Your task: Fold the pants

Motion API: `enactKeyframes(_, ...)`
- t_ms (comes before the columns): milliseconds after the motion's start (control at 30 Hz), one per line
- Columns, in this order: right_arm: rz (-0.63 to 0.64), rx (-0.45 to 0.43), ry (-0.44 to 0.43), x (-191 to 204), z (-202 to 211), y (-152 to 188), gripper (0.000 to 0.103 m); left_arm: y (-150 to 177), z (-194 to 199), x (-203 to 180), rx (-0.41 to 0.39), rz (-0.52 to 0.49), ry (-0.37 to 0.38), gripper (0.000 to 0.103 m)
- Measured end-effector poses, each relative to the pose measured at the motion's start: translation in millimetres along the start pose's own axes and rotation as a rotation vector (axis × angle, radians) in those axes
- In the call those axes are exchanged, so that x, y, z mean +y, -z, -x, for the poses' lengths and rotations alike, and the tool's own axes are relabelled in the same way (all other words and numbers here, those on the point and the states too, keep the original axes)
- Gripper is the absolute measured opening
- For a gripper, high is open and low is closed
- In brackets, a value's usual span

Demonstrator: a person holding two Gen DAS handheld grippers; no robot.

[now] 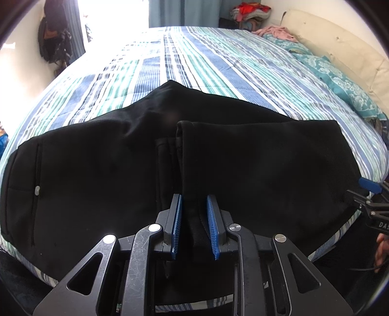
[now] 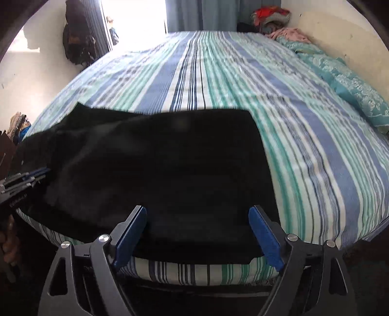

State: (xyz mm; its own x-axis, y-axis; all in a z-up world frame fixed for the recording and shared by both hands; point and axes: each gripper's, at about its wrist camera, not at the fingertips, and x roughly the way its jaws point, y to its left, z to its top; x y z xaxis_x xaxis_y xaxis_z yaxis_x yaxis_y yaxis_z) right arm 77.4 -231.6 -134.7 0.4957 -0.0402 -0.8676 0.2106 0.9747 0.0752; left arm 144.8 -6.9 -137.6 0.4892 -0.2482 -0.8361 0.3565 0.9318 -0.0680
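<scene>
Black pants (image 1: 97,170) lie across the near edge of the striped bed (image 1: 194,60), with one leg folded over towards the middle. My left gripper (image 1: 194,198) is shut on a thick fold of the pants at the near edge, and black cloth fills the narrow gap between its blue pads. In the right wrist view the pants (image 2: 170,158) lie flat as a dark rectangle. My right gripper (image 2: 197,210) stands wide open just above their near hem, its pads touching nothing. The left gripper (image 2: 36,173) shows at that view's left edge, and the right gripper (image 1: 369,192) at the other view's right edge.
A teal patterned pillow (image 1: 340,82) and a pink cloth (image 1: 279,31) lie along the bed's right side by a cream headboard. A pile of clothes (image 1: 250,12) sits at the far end. Bags (image 1: 56,36) hang on the left wall. A hand (image 1: 381,248) shows at the right edge.
</scene>
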Motion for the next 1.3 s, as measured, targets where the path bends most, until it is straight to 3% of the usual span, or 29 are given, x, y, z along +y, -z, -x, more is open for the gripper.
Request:
enactKeyframes(67, 0.000, -0.048, 0.004, 0, 8, -3, 0.085, -1, 6, 4, -0.003, 0.036, 0.072, 0.048)
enactKeyframes(133, -0.011, -0.132, 0.004, -2, 25, -5, 0.085, -2, 18, 5, -0.045, 0.059, 0.070, 0.084)
enactKeyframes(200, -0.015, -0.225, 0.028, -4, 43, -5, 0.085, -3, 32, 4, -0.103, 0.051, 0.045, 0.089)
enactKeyframes(333, -0.036, -0.310, 0.042, -8, 58, -5, 0.086, -6, 40, 11, -0.122, 0.072, 0.031, 0.089)
enactKeyframes(500, -0.024, -0.271, 0.033, -5, 45, -7, 0.086, -10, 35, 31, -0.106, 0.169, 0.011, 0.089)
enactKeyframes(733, 0.006, -0.295, 0.015, 1, 46, -5, 0.086, -10, 37, 50, -0.115, 0.246, -0.014, 0.089)
enactKeyframes(1300, 0.009, -0.279, -0.023, 2, 41, -3, 0.086, -8, 36, 59, -0.110, 0.281, -0.048, 0.089)
